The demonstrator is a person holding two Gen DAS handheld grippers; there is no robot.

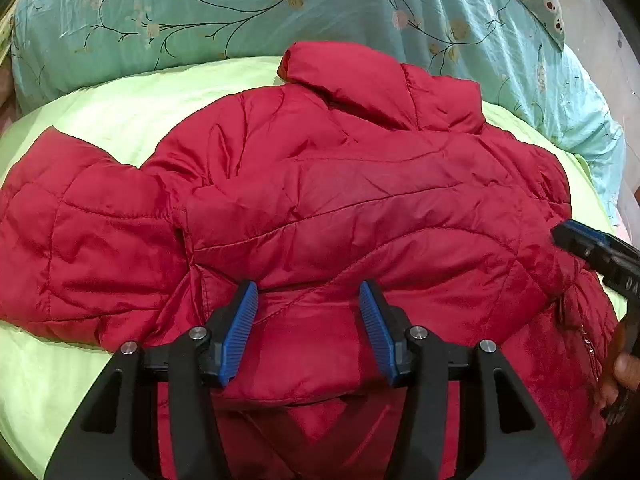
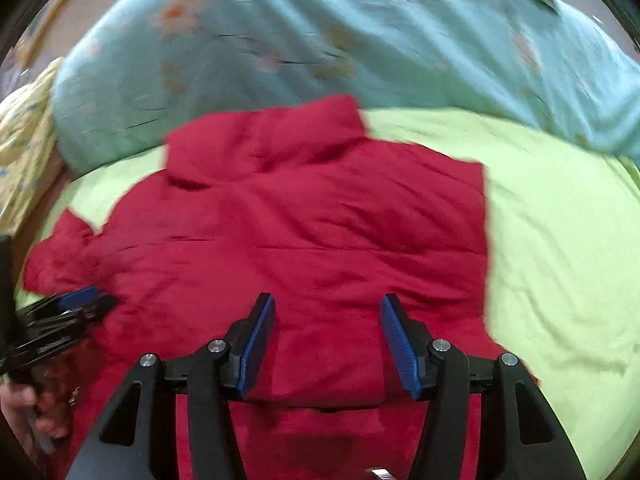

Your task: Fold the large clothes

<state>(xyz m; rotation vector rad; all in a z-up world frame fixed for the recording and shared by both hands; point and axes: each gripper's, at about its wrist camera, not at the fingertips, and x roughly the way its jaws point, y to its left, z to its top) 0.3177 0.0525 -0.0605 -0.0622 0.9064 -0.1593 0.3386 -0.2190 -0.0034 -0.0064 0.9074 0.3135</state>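
A red quilted jacket (image 1: 340,184) lies spread on a light green sheet (image 1: 140,100), collar (image 1: 360,76) at the far side and one sleeve (image 1: 80,232) out to the left. My left gripper (image 1: 308,286) hovers over the near hem, jaws apart, pads not pressing the fabric. The right gripper (image 1: 568,236) comes in from the right edge over the jacket's side. In the blurred right wrist view the jacket (image 2: 320,220) fills the middle. There my right gripper (image 2: 328,300) is open above its near part, and the left gripper (image 2: 96,298) shows at the left.
A teal floral quilt (image 1: 280,8) is bunched along the far side of the bed (image 2: 320,20). Bare green sheet (image 2: 560,240) stretches to the right of the jacket. A hand (image 1: 624,368) holds the right gripper's handle; another hand (image 2: 24,404) holds the left one.
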